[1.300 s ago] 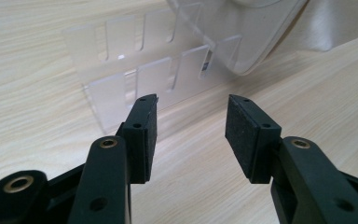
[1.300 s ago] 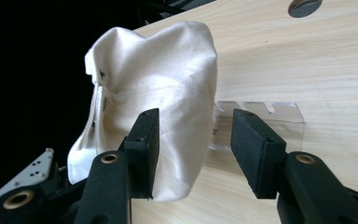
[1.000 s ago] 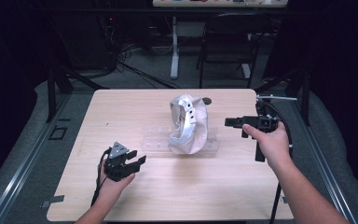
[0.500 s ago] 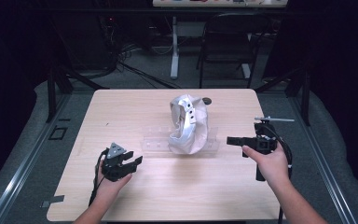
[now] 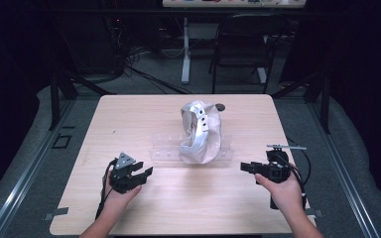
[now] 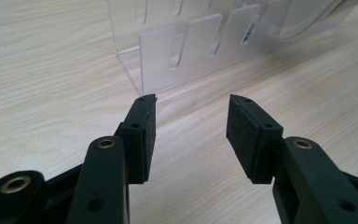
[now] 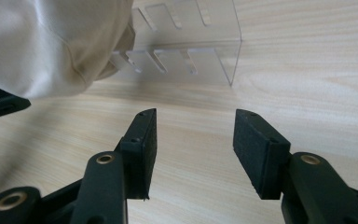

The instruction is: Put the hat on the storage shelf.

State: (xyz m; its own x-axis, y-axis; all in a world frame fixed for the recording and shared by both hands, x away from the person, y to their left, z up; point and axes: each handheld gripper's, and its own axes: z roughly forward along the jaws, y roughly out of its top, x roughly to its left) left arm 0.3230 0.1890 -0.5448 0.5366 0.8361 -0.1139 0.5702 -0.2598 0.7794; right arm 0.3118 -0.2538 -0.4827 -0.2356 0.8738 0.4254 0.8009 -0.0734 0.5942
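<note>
High view: cap (image 5: 201,130) on clear rack (image 5: 166,148), no writing legible.

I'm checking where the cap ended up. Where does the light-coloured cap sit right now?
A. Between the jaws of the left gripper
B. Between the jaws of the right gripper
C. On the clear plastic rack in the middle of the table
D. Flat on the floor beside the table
C: the cap rests on the clear plastic rack mid-table, while the left gripper and right gripper stand open and empty on either side.
</note>
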